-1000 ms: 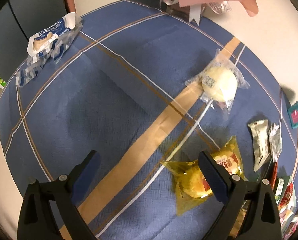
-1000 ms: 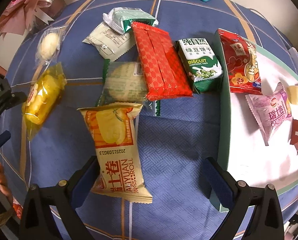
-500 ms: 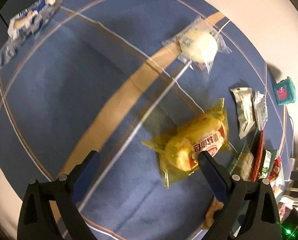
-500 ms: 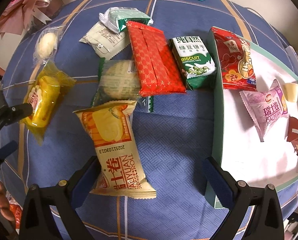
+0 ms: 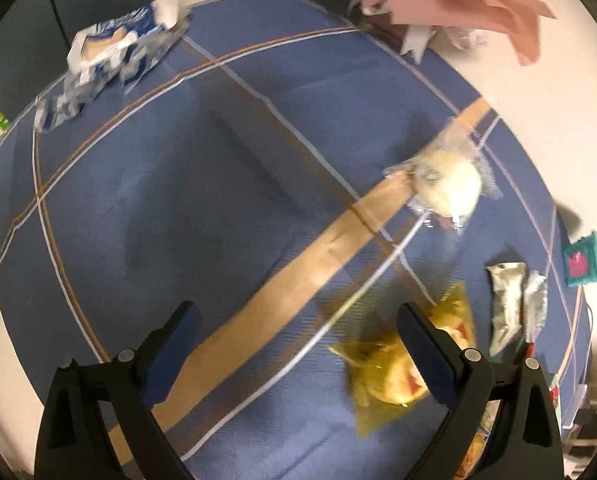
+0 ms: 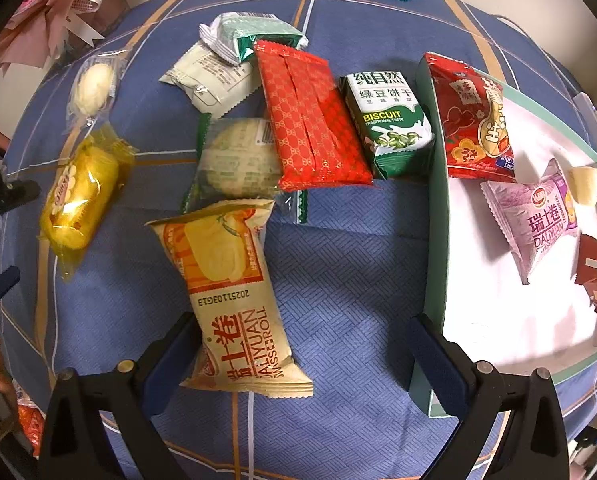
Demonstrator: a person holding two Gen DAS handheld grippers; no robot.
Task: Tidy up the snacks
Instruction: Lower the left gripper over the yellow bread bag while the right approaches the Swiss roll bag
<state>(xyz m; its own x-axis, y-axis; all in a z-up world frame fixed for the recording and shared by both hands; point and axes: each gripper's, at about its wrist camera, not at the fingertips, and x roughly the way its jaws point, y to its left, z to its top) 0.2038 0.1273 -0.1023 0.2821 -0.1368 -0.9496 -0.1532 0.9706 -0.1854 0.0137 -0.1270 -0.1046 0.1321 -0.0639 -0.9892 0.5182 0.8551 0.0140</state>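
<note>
Both grippers, left gripper [image 5: 294, 344] and right gripper [image 6: 298, 352], hover with fingers spread and empty, because loose snacks await transfer into the tray [image 6: 438, 240].

the right gripper [image 6: 298, 344] hangs with its jaws spread wide over the blue checked tablecloth [image 6: 338, 264], nothing between them. its left finger sits just beside a cream swiss roll packet [image 6: 234, 300] at lower centre. above lie a red patterned packet [image 6: 310, 120] and a green biscuit box [image 6: 390, 124]. a yellow bun packet [image 6: 78, 196] lies at the left. on the right, a green-rimmed tray [image 6: 434, 208] holds a purple swiss roll packet [image 6: 538, 216] and a red snack bag [image 6: 470, 120].
</note>
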